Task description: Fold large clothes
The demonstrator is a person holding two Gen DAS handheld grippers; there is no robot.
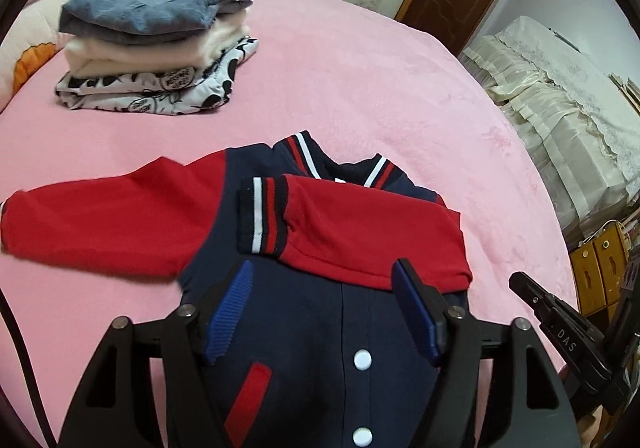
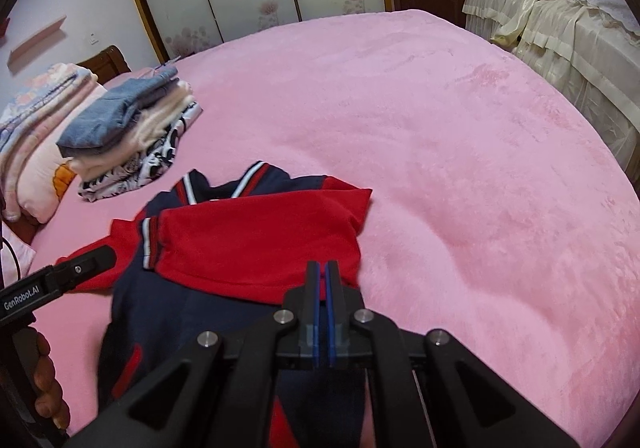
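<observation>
A navy and red varsity jacket [image 1: 320,320] lies face up on the pink bed, white snaps down the front. Its right red sleeve [image 1: 368,228] is folded across the chest; its left red sleeve [image 1: 100,224] lies stretched out to the left. My left gripper [image 1: 324,276] is open and empty, hovering over the jacket's front. My right gripper [image 2: 323,268] is shut with nothing between its pads, above the jacket's [image 2: 192,312] right side by the folded sleeve [image 2: 260,240]. The right gripper's tip shows in the left wrist view [image 1: 520,282]; the left gripper shows in the right wrist view [image 2: 92,262].
A stack of folded clothes [image 1: 152,48], grey on top, sits at the bed's far left, also in the right wrist view [image 2: 128,128]. Pillows [image 2: 36,128] lie beyond it. The pink bed [image 2: 460,168] spreads to the right. A cream-covered piece of furniture [image 2: 560,8] stands past the bed's edge.
</observation>
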